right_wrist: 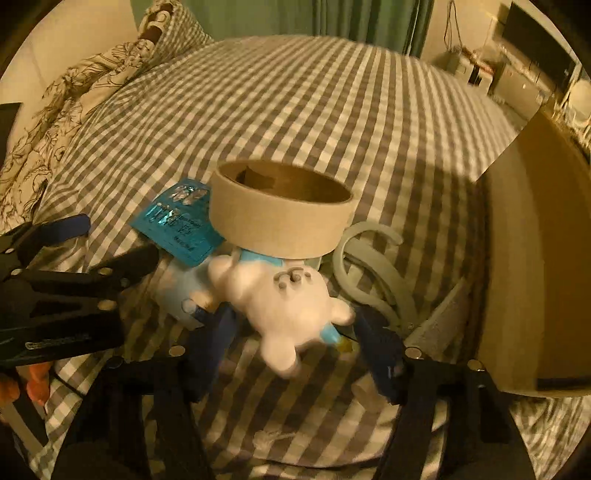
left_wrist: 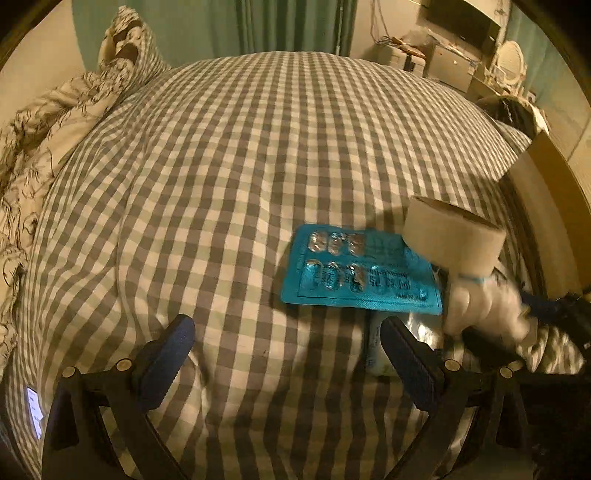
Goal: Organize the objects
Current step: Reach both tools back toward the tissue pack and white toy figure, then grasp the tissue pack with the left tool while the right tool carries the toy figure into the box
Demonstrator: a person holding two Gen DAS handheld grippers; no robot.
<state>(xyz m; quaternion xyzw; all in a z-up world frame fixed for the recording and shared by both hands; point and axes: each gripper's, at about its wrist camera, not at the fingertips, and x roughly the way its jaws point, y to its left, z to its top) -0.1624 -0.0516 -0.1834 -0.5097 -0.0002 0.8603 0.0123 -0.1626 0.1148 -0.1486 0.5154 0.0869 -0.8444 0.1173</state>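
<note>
R gripper jaws look clenched on the plush bear, mid-pickup; L gripper jaws released. Next, prob: carry bear to cardboard box at 3 o'clock w/o knocking tape roll.

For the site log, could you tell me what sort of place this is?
Most likely a bedroom: the objects lie on a bed with a checked cover, patterned pillows sit at its far end, and green curtains hang behind.

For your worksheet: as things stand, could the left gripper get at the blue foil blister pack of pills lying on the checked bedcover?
Probably yes. The left gripper is open, and the blue foil blister pack lies just ahead, its near-left part bare. Only the cardboard tape ring covers its far right corner.
</note>
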